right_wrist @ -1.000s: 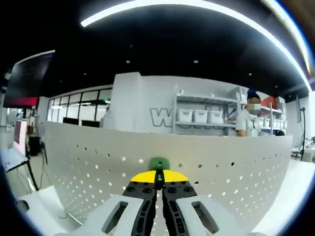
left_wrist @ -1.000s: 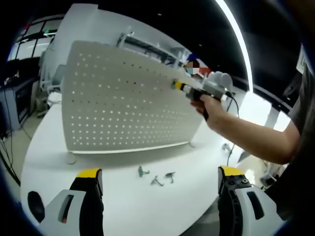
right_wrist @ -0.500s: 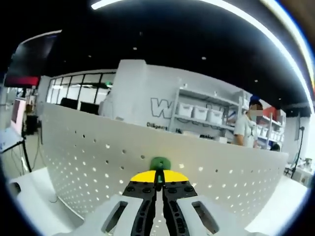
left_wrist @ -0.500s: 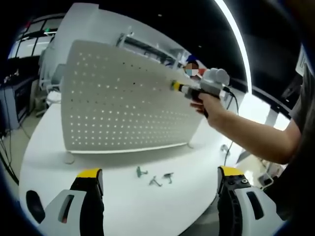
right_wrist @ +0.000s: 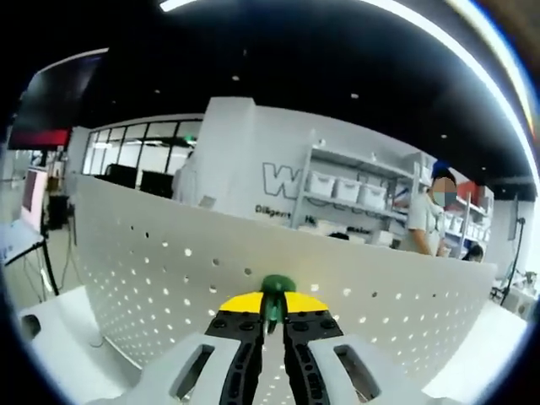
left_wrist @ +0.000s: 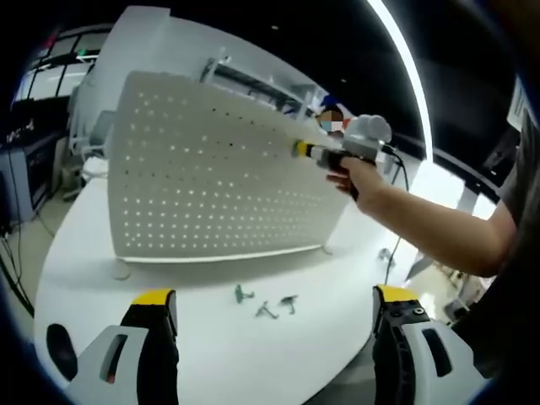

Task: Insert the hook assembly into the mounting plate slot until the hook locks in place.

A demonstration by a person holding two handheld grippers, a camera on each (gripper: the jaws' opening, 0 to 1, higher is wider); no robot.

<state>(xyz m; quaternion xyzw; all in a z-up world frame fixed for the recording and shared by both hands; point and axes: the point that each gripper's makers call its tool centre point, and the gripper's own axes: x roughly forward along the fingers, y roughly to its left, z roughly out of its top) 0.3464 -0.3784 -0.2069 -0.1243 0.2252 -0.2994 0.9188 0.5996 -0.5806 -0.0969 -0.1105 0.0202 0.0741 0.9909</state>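
Two jaws of the left gripper (left_wrist: 268, 325) stand wide apart and grasp nothing, low over the white table (left_wrist: 211, 354). Beyond them three spare hooks (left_wrist: 267, 303) lie loose on the table. Farther, the upright white pegboard (left_wrist: 202, 186) stands. The right gripper (right_wrist: 272, 319) is clenched on a green hook (right_wrist: 274, 287), held at the board's upper part. Whether the hook is locked cannot be told; insertion seems not finished.

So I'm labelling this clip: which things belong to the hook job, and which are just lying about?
In the job:
- green hook
- right gripper shut on it
- white pegboard

Lying about:
- spare hooks on the table
- left gripper, open
- shelves behind
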